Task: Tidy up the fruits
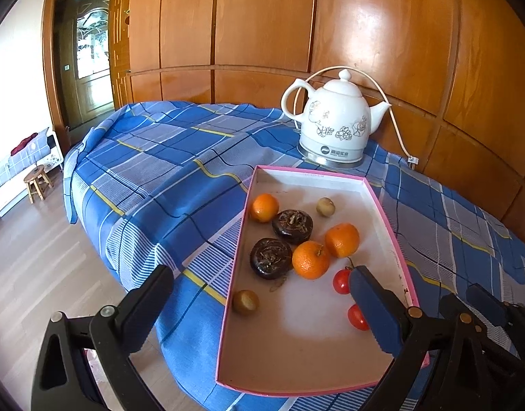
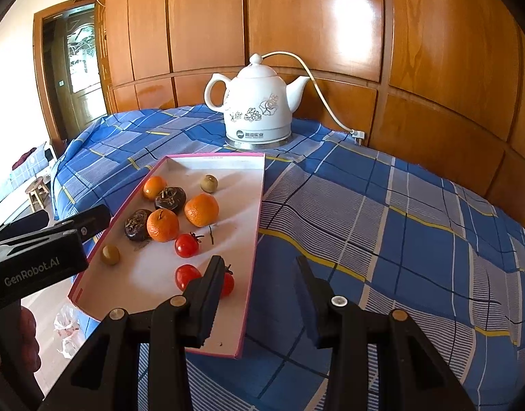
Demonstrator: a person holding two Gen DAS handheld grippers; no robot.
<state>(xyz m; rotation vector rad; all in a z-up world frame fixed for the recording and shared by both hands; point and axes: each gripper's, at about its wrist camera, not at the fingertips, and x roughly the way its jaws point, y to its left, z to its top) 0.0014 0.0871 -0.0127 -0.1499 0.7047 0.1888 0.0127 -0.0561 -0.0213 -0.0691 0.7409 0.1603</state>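
Observation:
A shallow pink-edged white box (image 1: 392, 219) (image 2: 252, 250) lies on the blue plaid cloth. In it lie three oranges (image 1: 310, 260) (image 2: 162, 225), two dark brown water chestnuts (image 1: 271, 258) (image 2: 136, 224), two small tan longans (image 1: 245, 302) (image 2: 110, 254) and three red tomatoes (image 1: 341, 281) (image 2: 186, 245). My left gripper (image 1: 259, 291) is open and empty, its fingers spanning the box's near left part. My right gripper (image 2: 259, 274) is open and empty over the box's right rim, its left finger (image 2: 207, 301) in front of a tomato.
A white ceramic kettle (image 1: 337, 123) (image 2: 255, 102) with its cord stands behind the box against the wooden wall panels. The cloth-covered table (image 2: 399, 226) extends right of the box. A small stool (image 1: 36, 181) and the floor lie far left.

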